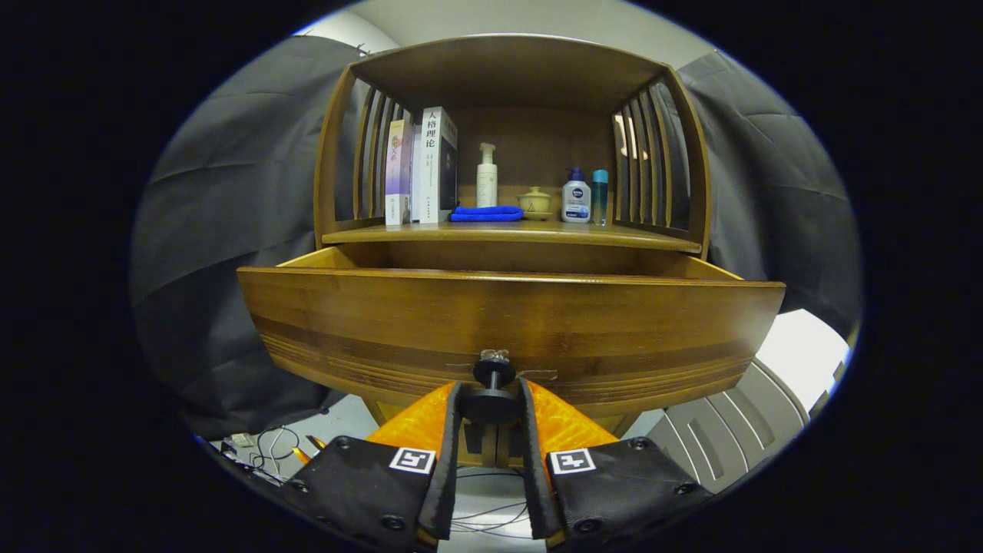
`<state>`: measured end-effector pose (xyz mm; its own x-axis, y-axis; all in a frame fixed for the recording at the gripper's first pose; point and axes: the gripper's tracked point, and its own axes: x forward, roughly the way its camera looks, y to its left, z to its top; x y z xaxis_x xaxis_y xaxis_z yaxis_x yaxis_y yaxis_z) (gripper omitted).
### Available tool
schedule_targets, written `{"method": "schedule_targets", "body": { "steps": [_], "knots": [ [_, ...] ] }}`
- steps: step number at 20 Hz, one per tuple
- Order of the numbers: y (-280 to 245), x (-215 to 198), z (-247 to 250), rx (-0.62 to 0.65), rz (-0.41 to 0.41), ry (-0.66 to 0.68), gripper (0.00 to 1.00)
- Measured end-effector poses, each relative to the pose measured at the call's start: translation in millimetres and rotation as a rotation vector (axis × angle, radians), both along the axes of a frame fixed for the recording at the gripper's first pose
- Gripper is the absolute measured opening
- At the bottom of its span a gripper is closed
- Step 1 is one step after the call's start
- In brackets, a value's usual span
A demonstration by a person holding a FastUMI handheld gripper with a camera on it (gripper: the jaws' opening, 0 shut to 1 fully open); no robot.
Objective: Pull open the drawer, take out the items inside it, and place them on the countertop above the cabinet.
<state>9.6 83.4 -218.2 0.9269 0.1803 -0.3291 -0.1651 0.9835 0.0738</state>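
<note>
In the gripper view, the gripper [492,405] is pinching the round dark knob [493,398] on the drawer [507,326], with one finger pressed against each side of the knob's wide disc. The drawer stands pulled well out from the cabinet [511,153], its broad wooden front filling the space just beyond the fingers. From this low angle the drawer's front hides whatever lies inside it; only the tops of its side walls and the dark gap under the shelf can be seen.

Above the drawer is the countertop [511,233], a wooden shelf inside an open cabinet with slatted sides and a curved roof. Things already crowd it. At the left, several books [421,169] stand upright against the slats. Just beside them a folded blue cloth [486,213] lies flat, and behind the cloth stands a white pump bottle [486,177]. Next to the cloth sits a small pale lidded cup [534,203]. Further right a white bottle with a blue cap [576,197] stands touching or nearly touching a slim light-blue bottle [600,197]. The front strip of the shelf ahead of these things is bare wood.

Dark grey cloth [223,230] hangs in folds on both sides of the cabinet, and a pale wall shows above it. Below the drawer the floor is light, with loose cables [273,449] lying to the left of the fingers and a grey ribbed panel [729,430] to the right
</note>
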Motion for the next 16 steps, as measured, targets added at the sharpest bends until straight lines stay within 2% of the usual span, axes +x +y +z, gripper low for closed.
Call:
{"method": "schedule_targets", "body": {
  "steps": [6, 10, 13, 16],
  "knots": [
    [2, -18, 0, 0.039, -0.01, 0.023, 0.41],
    [3, -21, 3, -0.004, 0.017, 0.037, 0.43],
    [0, -28, 7, 0.024, 0.002, 0.05, 0.57],
    [-12, -37, 34, 0.059, -0.054, 0.005, 0.71]
  ]
}}
